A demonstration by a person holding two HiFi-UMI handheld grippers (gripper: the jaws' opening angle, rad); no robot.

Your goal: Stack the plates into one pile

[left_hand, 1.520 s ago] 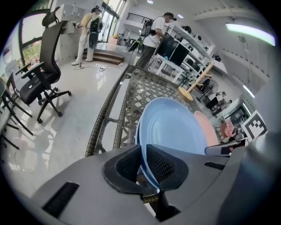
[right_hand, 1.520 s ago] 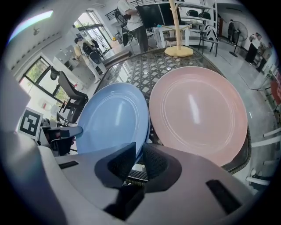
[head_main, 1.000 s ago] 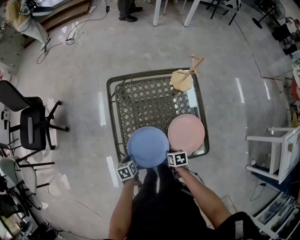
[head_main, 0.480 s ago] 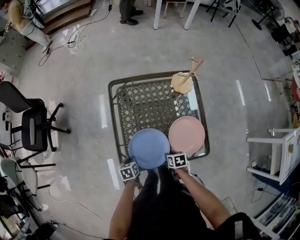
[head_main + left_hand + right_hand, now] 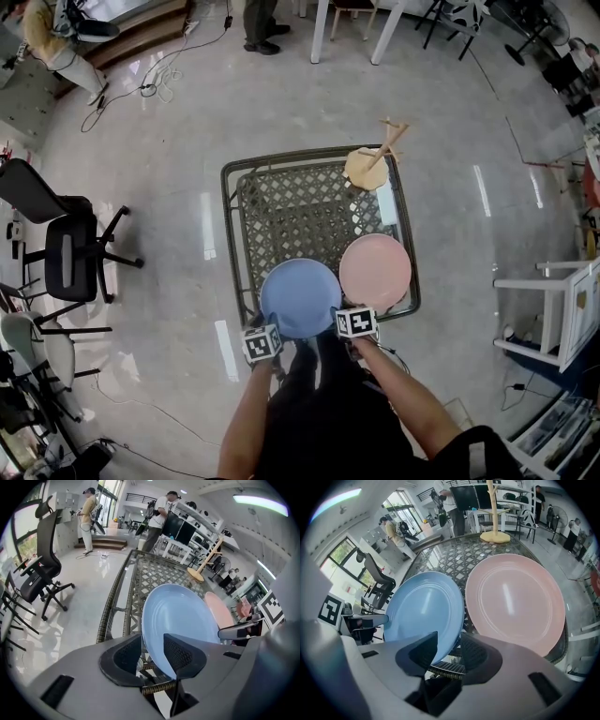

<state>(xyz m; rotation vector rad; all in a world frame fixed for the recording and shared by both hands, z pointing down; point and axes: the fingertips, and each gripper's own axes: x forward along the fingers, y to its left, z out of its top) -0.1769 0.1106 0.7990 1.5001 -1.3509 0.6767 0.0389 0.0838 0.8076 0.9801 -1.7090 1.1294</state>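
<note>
Just opened on both sides: jaws of the left gripper (image 5: 265,330) and of the right gripper (image 5: 345,317), let go of the blue plate (image 5: 300,295) and now spread wide. Plate rim between each pair of jaws, seen clearly in both gripper views, but not pinched by either. No shift of the plate itself since a second ago, nor of either hand.

Blue plate on the lattice table (image 5: 300,202), at the 6 o'clock edge in the head view, its near edge out past the table's rim. Left gripper at the plate's 7 o'clock, right gripper at its 4 o'clock.

Pink plate (image 5: 375,270) just beside, at the blue plate's 2 o'clock, flat in the table's 4 o'clock corner. Thin strip of lattice visible between the two plates in the right gripper view. Side by side, not yet piled.

Wooden stand (image 5: 367,167) in the table's 1 o'clock corner, its pegged stem leaning out over the rim. Black office chair (image 5: 70,258) well apart on the shiny floor, at the table's 9 o'clock.
</note>
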